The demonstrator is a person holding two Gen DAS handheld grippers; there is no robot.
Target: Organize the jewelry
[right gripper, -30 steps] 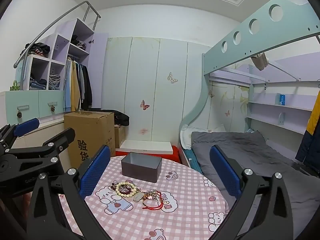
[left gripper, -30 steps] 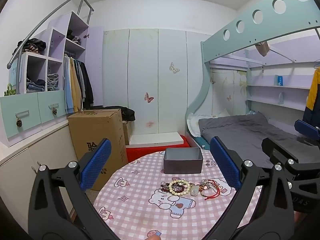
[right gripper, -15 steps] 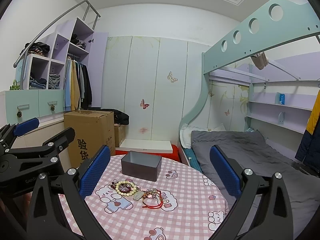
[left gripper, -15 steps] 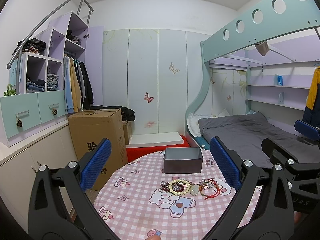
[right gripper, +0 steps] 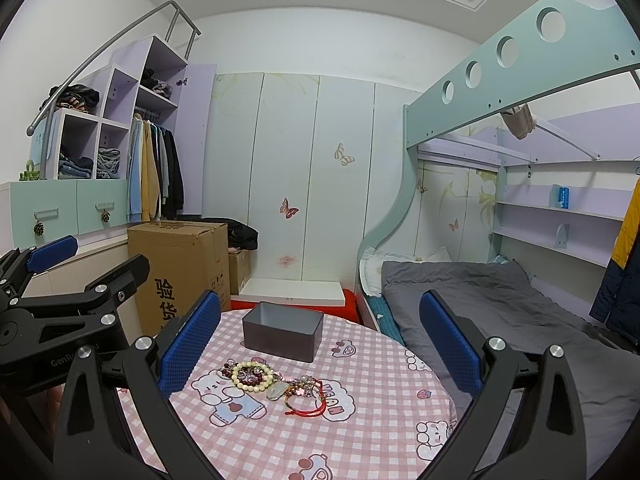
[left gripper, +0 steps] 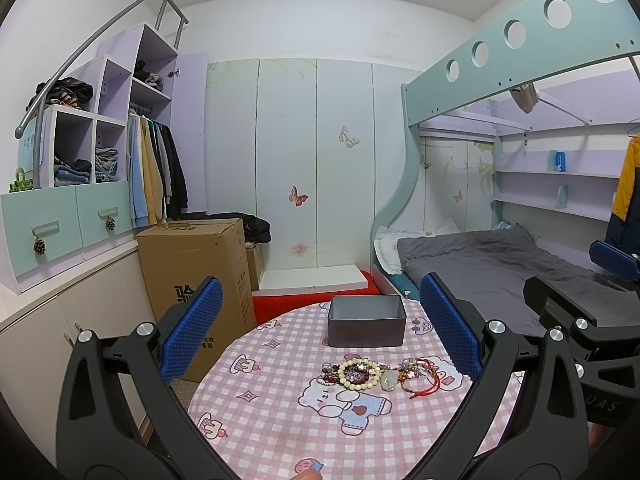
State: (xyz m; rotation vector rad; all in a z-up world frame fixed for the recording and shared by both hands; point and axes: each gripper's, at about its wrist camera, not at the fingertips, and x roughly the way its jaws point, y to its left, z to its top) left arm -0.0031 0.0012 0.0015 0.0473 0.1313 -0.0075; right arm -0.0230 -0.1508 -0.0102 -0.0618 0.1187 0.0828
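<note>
Jewelry (left gripper: pixel 374 374) heaped at table (left gripper: pixel 280 420) centre, grey box (left gripper: pixel 366 326) at 12 o'clock; left gripper (left gripper: pixel 320 336), right gripper (right gripper: pixel 320 338) spread wide, gripping nothing.

Bare checkered tabletop (left gripper: pixel 256 408) around the jewelry pile (left gripper: pixel 380 372), grey box (left gripper: pixel 366 326) just behind it.

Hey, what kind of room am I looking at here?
Most likely a child's bedroom: a loft bed with grey bedding, an open wardrobe of hanging clothes, and butterfly stickers on the closet doors.
</note>
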